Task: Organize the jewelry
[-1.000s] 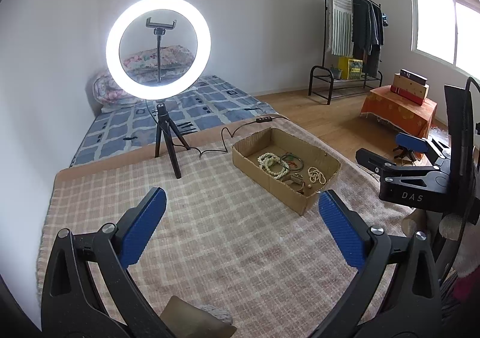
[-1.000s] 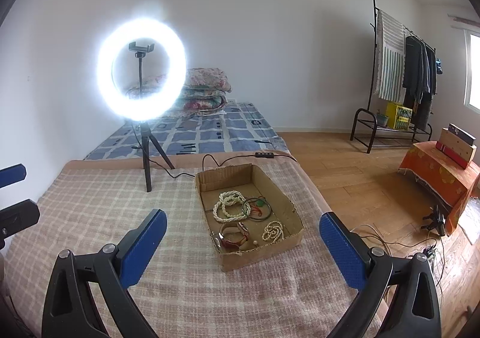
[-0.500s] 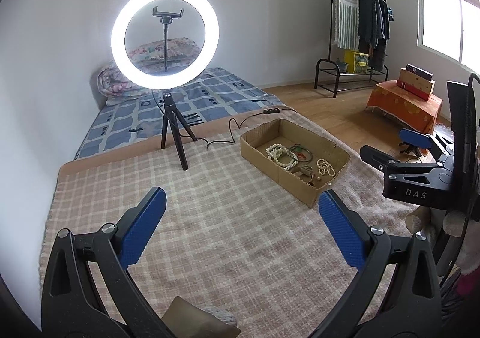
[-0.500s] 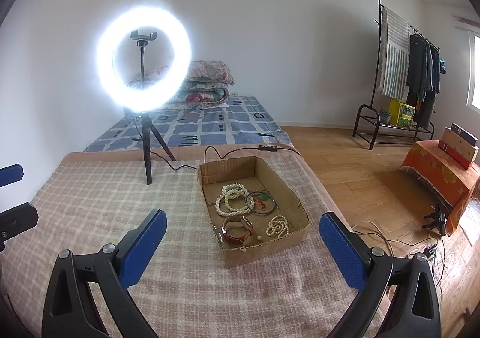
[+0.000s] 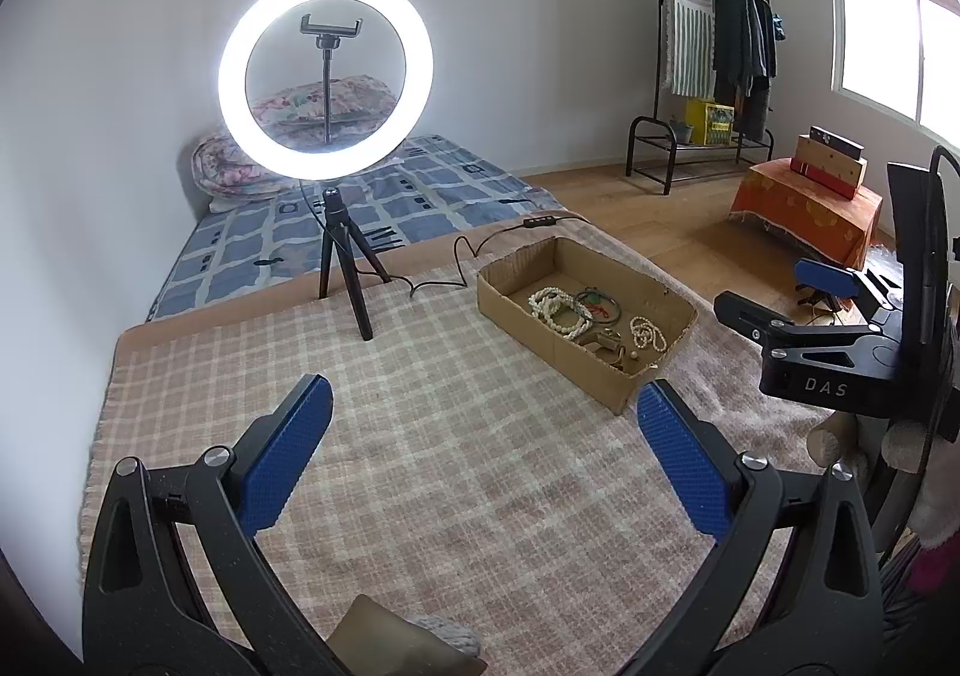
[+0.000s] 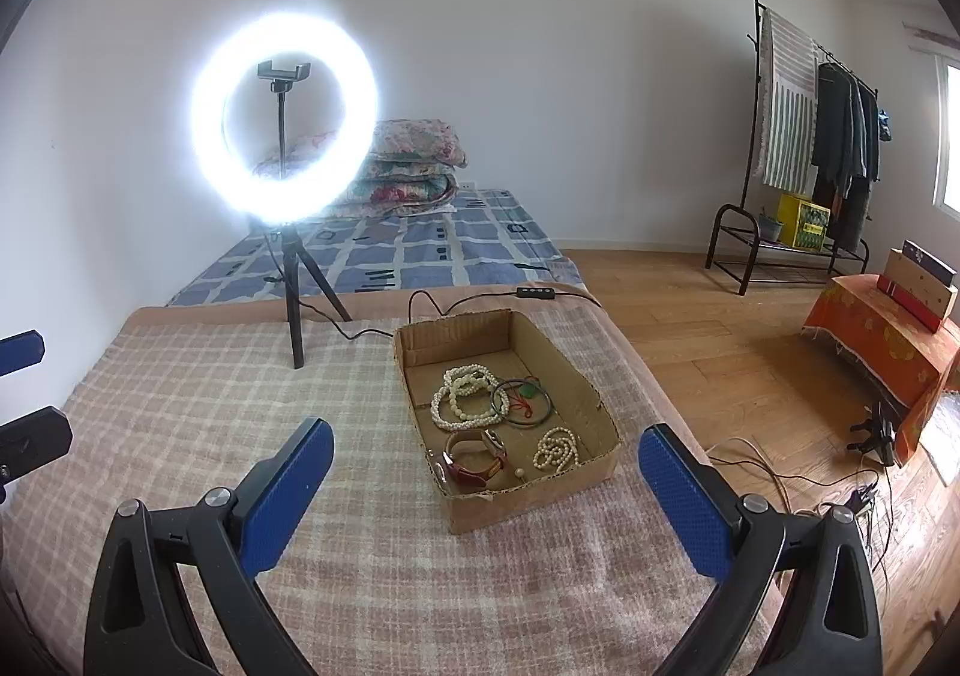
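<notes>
A shallow cardboard box stands on a checked blanket. In it lie a white bead necklace, a dark bangle with a green piece, a brown-strap watch and a small pearl strand. My right gripper is open and empty, just in front of the box. My left gripper is open and empty, left of and nearer than the box. The right gripper also shows in the left wrist view, beside the box.
A lit ring light on a tripod stands behind the box, its cable running past the box's back edge. A mattress, a clothes rack and an orange-draped stand lie beyond. The blanket's right edge drops to wooden floor.
Both views have shifted slightly and come a little closer to the box. Both grippers stayed open and empty.
</notes>
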A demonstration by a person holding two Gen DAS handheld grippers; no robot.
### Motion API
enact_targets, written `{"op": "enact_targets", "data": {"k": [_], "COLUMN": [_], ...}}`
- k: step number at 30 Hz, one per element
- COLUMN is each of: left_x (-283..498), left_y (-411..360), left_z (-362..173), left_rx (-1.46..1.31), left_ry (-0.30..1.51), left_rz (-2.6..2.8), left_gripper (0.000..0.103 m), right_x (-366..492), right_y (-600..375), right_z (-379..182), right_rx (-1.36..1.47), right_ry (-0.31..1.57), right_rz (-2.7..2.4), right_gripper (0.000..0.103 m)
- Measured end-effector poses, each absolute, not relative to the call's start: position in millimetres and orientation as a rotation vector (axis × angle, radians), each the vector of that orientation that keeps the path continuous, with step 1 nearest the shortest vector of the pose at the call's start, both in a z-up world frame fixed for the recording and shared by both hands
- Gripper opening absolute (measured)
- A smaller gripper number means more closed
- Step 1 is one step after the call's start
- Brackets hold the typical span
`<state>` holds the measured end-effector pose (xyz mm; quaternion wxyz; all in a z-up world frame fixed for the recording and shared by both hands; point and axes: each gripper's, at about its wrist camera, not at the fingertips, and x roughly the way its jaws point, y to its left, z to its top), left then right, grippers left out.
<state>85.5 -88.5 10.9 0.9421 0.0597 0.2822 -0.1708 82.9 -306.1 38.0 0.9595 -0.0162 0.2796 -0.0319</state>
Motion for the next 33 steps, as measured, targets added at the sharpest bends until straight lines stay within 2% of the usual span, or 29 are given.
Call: {"op": "enact_targets", "data": {"k": [33], "left_x": [89.0], "left_y": [-91.4], "left_z": [3.7], "left_rx": [0.124], "left_ry": [0.596], "left_rz": [-0.355], "left_gripper": [0.103], "right_x": [82.6], "right_y": [-303.2], "right_z": [31.5], "right_rx": [-0.044], "right_ry": [0.587], "right_rz": [-0.061], "right_gripper": [0.103]}}
